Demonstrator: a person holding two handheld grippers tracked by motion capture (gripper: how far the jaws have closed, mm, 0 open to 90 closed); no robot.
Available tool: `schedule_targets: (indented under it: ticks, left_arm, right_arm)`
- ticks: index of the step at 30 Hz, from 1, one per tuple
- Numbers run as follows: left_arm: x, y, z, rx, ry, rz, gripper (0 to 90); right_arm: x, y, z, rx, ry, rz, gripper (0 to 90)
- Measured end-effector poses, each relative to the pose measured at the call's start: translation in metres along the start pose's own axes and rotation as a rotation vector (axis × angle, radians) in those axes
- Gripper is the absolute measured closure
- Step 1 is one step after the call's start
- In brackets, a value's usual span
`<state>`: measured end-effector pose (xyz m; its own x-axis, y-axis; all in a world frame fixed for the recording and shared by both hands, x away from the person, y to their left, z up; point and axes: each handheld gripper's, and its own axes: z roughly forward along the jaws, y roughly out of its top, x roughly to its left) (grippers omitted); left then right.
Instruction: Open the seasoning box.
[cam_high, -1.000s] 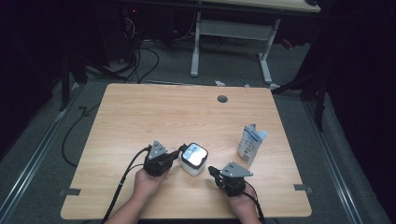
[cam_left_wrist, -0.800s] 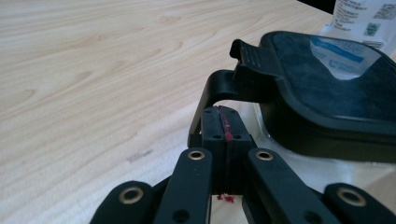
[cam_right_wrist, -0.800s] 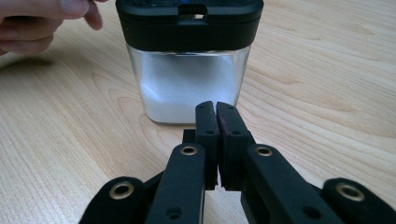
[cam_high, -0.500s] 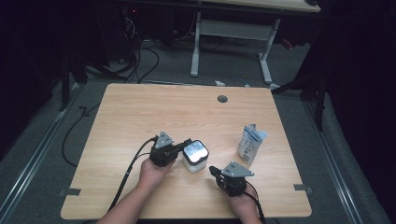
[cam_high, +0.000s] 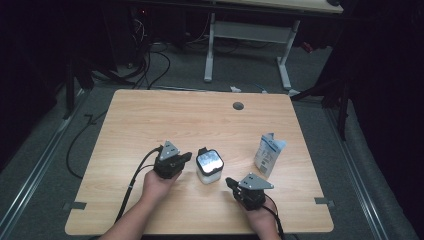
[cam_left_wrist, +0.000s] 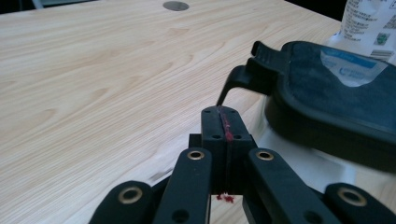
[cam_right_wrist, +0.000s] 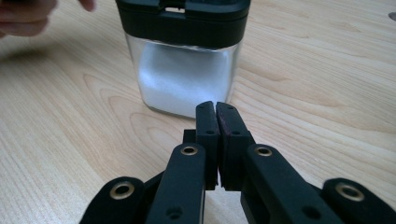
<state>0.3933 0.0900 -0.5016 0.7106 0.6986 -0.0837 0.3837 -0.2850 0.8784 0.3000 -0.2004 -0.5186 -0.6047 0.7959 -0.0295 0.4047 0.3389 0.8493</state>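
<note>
Both claws closed, empty: left gripper (cam_left_wrist: 223, 122) under raised lid tab of clear black-lidded square container (cam_left_wrist: 327, 116); white powder inside, lower centre, right gripper (cam_right_wrist: 216, 116) view.

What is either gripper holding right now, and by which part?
Nothing is held. The left gripper is shut with nothing between its jaws, just below the lid tab of the clear container. The right gripper is shut too, short of the container.

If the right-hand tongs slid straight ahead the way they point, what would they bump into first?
Probably the clear square container with the black lid: it stands on the table right in front of the shut right tongs, with bare wood between, though depth is hard to judge.
</note>
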Motion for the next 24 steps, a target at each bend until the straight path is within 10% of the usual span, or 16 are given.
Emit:
schedule_targets:
  ticks: [14,24]
  left_arm:
    - [0.041,-0.037,-0.073,-0.027,0.130,-0.047,76.8]
    - [0.061,-0.054,-0.089,-0.049,0.156,-0.108,60.5]
  right_arm:
    - [-0.003,0.003,0.001,-0.008,-0.030,0.003,88.7]
    - [-0.016,0.015,0.012,0.013,-0.087,0.034,88.7]
